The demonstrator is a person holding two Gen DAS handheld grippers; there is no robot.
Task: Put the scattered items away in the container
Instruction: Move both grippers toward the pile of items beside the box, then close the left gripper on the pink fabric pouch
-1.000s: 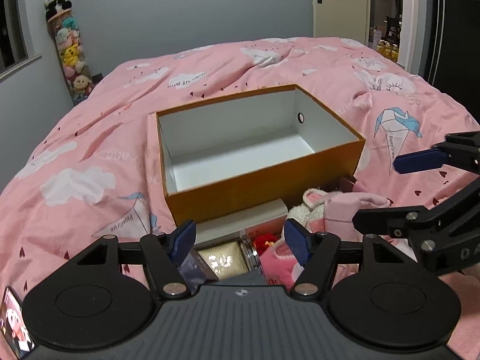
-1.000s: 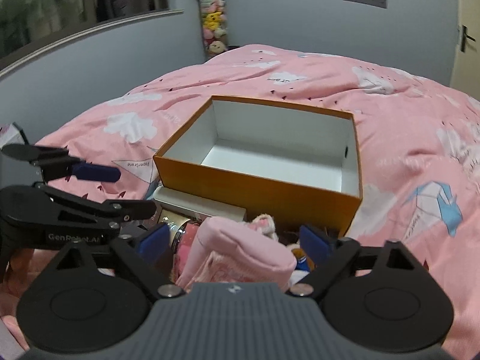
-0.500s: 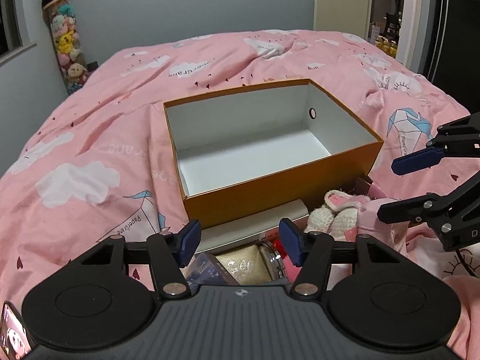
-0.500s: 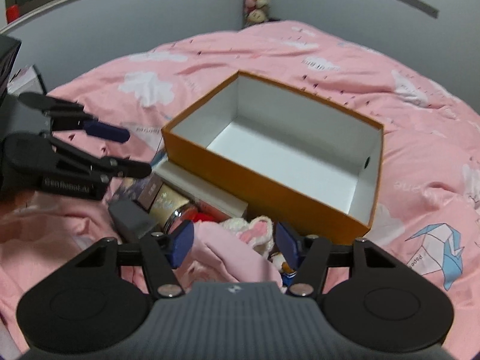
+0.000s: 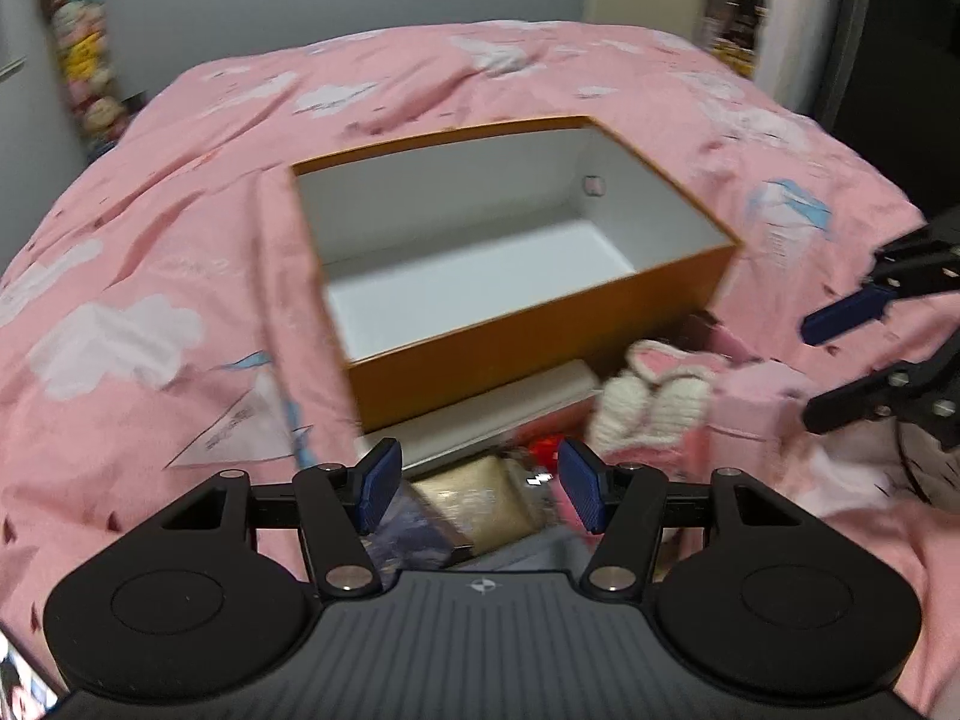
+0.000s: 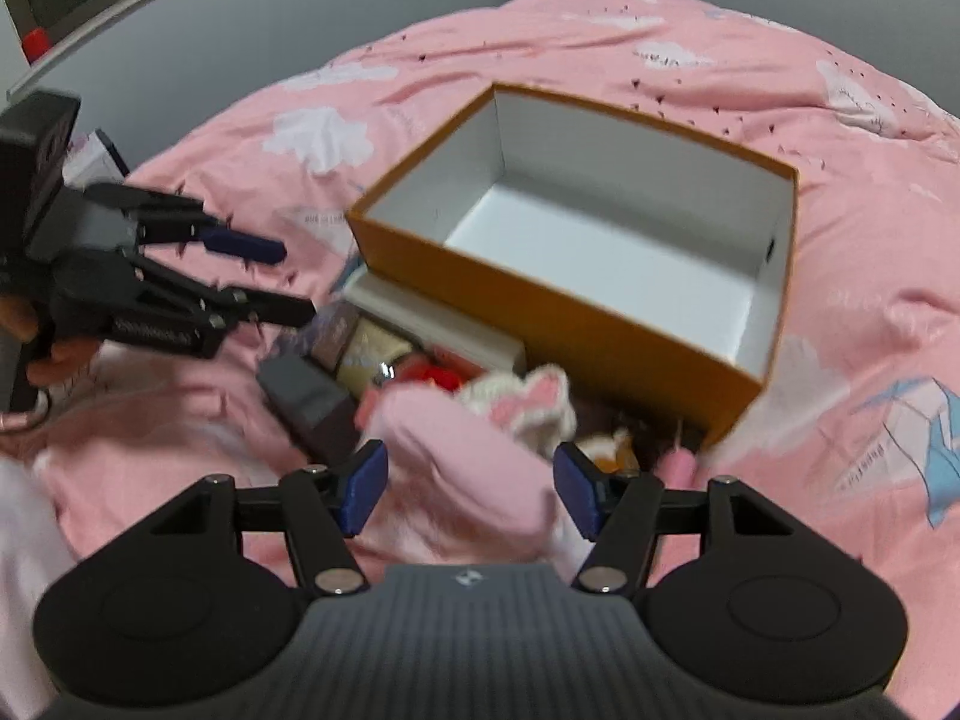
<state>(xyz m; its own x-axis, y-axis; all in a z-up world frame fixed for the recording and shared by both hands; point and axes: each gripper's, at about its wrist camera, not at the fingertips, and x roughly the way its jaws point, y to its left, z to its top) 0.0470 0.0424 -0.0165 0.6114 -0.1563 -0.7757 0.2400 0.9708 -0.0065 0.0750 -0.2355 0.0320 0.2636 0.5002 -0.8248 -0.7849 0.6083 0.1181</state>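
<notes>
Container: the orange box (image 5: 540,324) with a white inside sits open-topped on the pink bed cover (image 5: 150,276), ahead of both your claws; nothing lies in it.
Scattered items: they are heaped just in front of the box's near wall, on the bed.
White flat box: (image 5: 480,414) it lies against the orange box's near wall.
Gold-faced item: (image 5: 480,501) it lies right in front of your left claw, beside a dark grey block (image 6: 312,399).
Knitted cream-and-pink piece: (image 6: 528,408) it rests on the heap, next to a small red item (image 6: 435,375).
Pink folded cloth: (image 6: 474,480) it lies in front of your right claw, reaching in between the pads.
Left claw: (image 5: 480,492) your pads stand partly open above the gold-faced item and grip nothing.
Right claw: (image 6: 471,489) your pads stand partly open on either side of the pink cloth; the picture is blurred, but neither pad seems to press on it.
Plush toys: (image 5: 84,60) they are stacked in the far corner by the wall.
</notes>
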